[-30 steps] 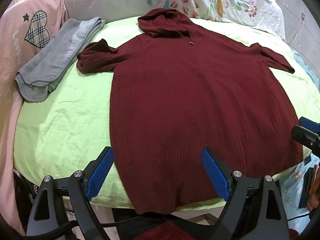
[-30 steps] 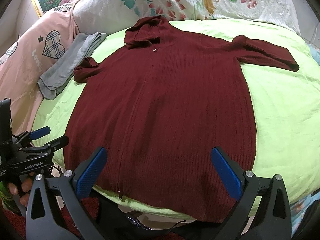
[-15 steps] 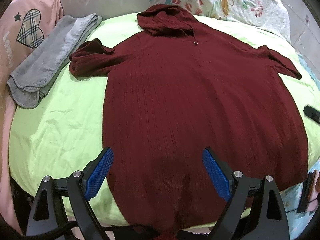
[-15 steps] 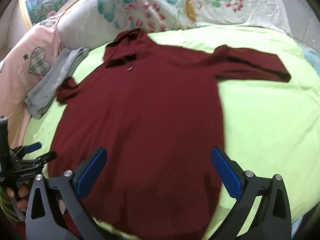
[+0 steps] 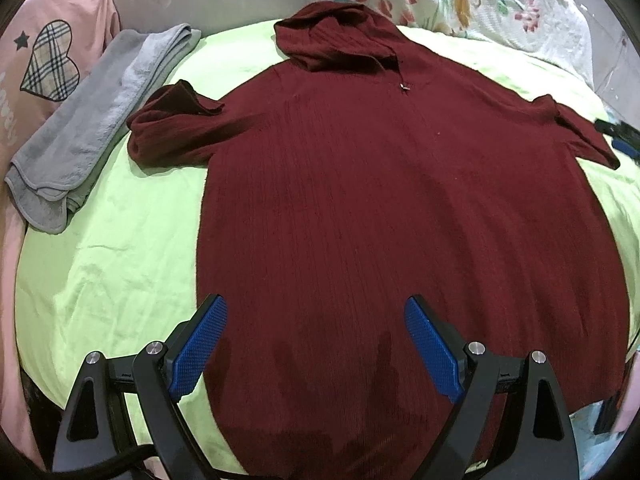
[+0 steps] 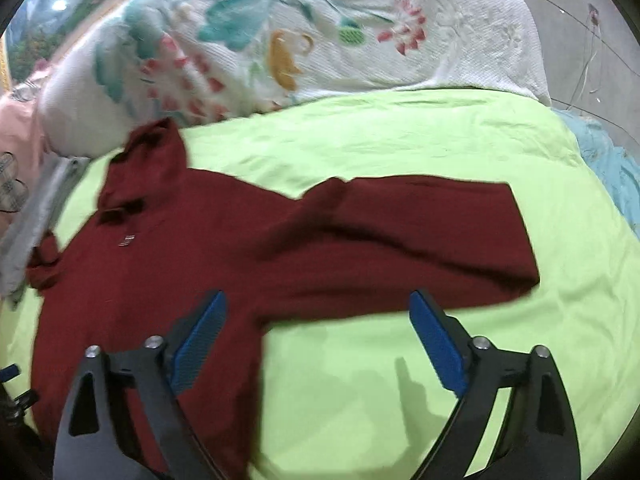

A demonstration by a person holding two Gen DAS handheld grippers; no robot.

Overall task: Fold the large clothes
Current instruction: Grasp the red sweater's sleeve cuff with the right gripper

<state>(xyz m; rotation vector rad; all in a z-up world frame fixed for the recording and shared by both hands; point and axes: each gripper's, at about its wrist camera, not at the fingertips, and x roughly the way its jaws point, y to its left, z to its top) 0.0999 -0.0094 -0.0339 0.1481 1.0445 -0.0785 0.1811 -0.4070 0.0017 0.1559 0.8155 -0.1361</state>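
Note:
A dark red hooded sweater (image 5: 400,208) lies spread flat on the lime green sheet (image 5: 112,248), hood toward the pillows. My left gripper (image 5: 316,320) hovers open over the sweater's lower hem, nothing between its blue pads. The sweater's left sleeve is bunched near the grey towel. In the right wrist view the sweater (image 6: 200,264) stretches its right sleeve (image 6: 440,236) out across the sheet. My right gripper (image 6: 316,316) hangs above the armpit and sleeve area, its jaws closing, with only air between the pads. Its tip also shows in the left wrist view, by the sleeve cuff.
A folded grey towel (image 5: 100,120) lies left of the sweater, beside a pink pillow with a plaid heart (image 5: 48,60). A floral white quilt (image 6: 320,40) is piled along the headboard side. Bare green sheet (image 6: 520,360) spreads right of the sweater.
My right gripper swung right and forward from the hem toward the right sleeve, which now fills its view. The left gripper eased a little forward over the hem. Both stayed empty.

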